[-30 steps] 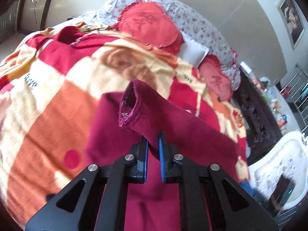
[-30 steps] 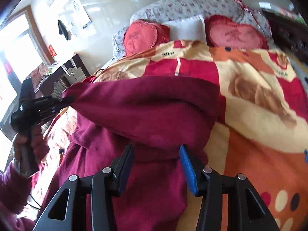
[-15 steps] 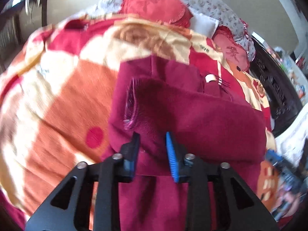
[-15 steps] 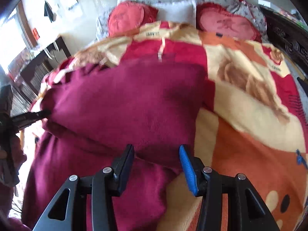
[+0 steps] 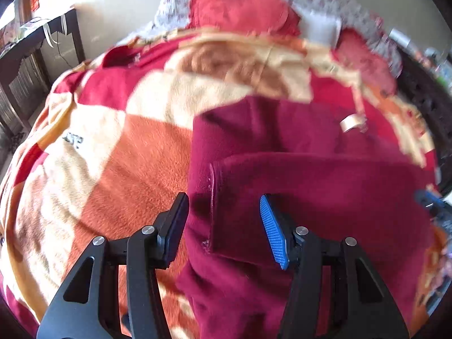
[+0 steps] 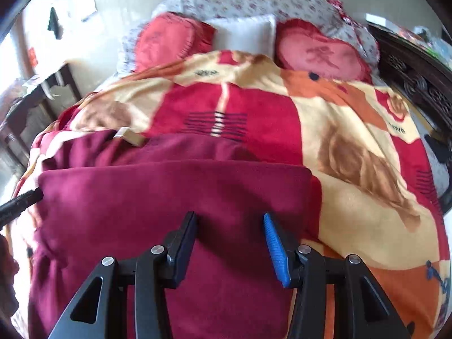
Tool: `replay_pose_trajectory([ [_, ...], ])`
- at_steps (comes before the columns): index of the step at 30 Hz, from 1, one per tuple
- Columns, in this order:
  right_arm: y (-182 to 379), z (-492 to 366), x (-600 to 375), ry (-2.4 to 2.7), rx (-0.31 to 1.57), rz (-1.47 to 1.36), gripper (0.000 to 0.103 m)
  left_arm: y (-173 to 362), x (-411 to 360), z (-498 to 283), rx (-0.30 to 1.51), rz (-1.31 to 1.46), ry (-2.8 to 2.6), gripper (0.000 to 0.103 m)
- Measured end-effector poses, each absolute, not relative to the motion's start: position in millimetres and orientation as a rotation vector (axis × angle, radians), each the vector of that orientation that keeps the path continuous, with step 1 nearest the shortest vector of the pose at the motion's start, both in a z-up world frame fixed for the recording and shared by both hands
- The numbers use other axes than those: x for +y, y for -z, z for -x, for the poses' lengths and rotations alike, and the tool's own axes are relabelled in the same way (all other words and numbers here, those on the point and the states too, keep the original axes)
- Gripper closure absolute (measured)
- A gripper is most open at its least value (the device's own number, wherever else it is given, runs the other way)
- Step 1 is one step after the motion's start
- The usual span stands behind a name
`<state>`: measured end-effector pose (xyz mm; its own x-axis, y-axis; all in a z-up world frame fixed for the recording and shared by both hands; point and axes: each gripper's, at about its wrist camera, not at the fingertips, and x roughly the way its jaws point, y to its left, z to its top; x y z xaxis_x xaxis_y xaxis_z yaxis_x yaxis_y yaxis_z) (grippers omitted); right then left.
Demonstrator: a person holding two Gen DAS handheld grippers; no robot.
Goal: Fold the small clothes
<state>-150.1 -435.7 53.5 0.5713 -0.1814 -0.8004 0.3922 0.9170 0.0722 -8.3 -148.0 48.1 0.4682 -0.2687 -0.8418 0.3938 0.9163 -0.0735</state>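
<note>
A maroon garment (image 5: 282, 130) lies flat on the patterned blanket (image 5: 127, 147), its pale neck label (image 5: 350, 123) at the far edge. A sleeve (image 5: 325, 186) is folded across the body, and its cuff (image 5: 212, 197) lies just below my left gripper (image 5: 223, 200). That gripper's jaws are opening and the pads do not touch the cloth. In the right wrist view the garment (image 6: 169, 197) spreads under my right gripper (image 6: 229, 216), which hovers open above the folded sleeve, gripping nothing. The left gripper's tip (image 6: 19, 203) shows at the garment's left edge.
Red heart-shaped cushions (image 6: 319, 50) and a white pillow (image 6: 245, 32) rest against the floral headboard (image 6: 254, 0). A dark desk (image 5: 31, 56) stands left of the bed and dark carved furniture (image 6: 418, 79) runs along its right side. A person's hand (image 6: 7, 282) shows at the left edge.
My left gripper let go of the sleeve cuff and opened while sinking toward the bed. The sleeve dropped flat across the garment. My right gripper shifted over the garment, still open.
</note>
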Motion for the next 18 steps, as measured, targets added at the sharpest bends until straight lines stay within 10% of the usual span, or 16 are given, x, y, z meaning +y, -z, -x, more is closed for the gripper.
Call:
replay_pose_trajectory([
  [18,-46.7,194.7,-414.3,0.385,0.995,-0.187,0.055,-40.3,-158.5,12.6,0.981,-0.202,0.386,0.051],
])
